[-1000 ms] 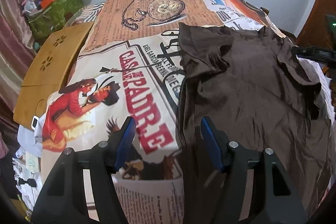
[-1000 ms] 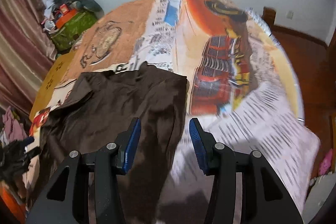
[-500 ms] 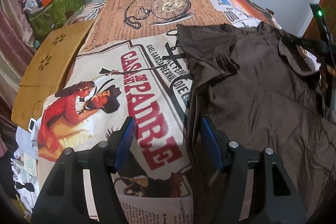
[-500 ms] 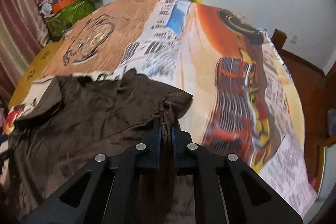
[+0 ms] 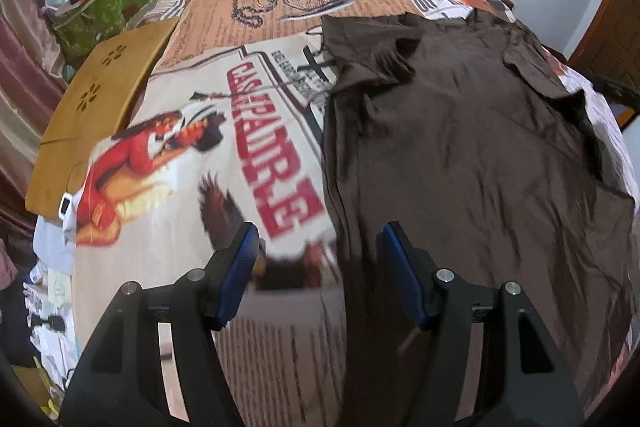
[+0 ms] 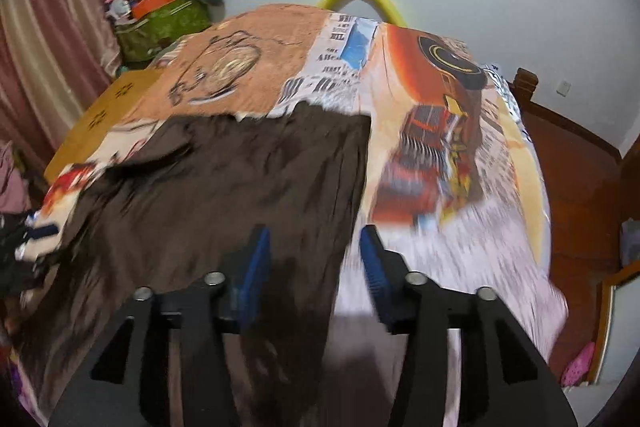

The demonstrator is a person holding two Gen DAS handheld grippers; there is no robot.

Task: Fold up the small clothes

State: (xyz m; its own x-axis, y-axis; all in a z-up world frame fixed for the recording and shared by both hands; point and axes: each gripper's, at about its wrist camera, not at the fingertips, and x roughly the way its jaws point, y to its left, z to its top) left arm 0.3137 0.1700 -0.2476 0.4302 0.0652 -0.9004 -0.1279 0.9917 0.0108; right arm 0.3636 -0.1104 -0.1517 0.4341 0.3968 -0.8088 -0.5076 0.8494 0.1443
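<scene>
Brown shirt (image 6: 224, 195) lies released; right hand-held gripper (image 6: 314, 259), clenched half a second ago, now gapes; left hand-held gripper (image 5: 318, 267) stays spread.

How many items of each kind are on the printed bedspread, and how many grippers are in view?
Brown shirt: 1
Wooden board at the bed's left edge: 1
Grippers: 2, the left gripper and the right gripper, both open
Total: 4
</scene>
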